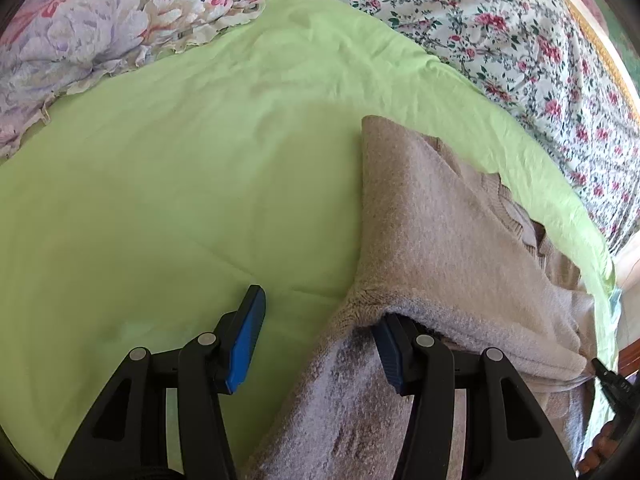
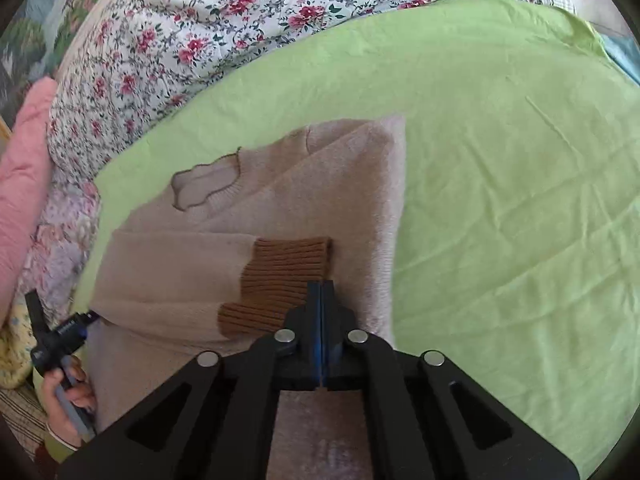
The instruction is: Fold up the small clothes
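Observation:
A beige knit sweater (image 1: 440, 240) (image 2: 320, 184) lies partly folded on the green sheet (image 1: 180, 180) (image 2: 500, 200), one sleeve laid across the body with its brown ribbed cuff (image 2: 288, 272) on top. My left gripper (image 1: 320, 312) stands open at the sweater's near corner. Its left finger (image 1: 248, 340) is bare over the sheet, while cloth drapes over the right finger (image 1: 390, 356). The right wrist view shows this left gripper (image 2: 80, 320) at the garment's left edge. My right gripper (image 2: 322, 286) (image 1: 600, 368) is shut, tips down on the sweater beside the cuff, no cloth showing between the pads.
A white quilt with red flowers (image 1: 520, 40) (image 2: 200, 40) is bunched along the sheet's far side. A pastel floral pillow (image 1: 80, 40) lies at the far left. A pink cushion (image 2: 24, 180) sits by the bed's edge. A hand (image 2: 68, 396) holds the left gripper.

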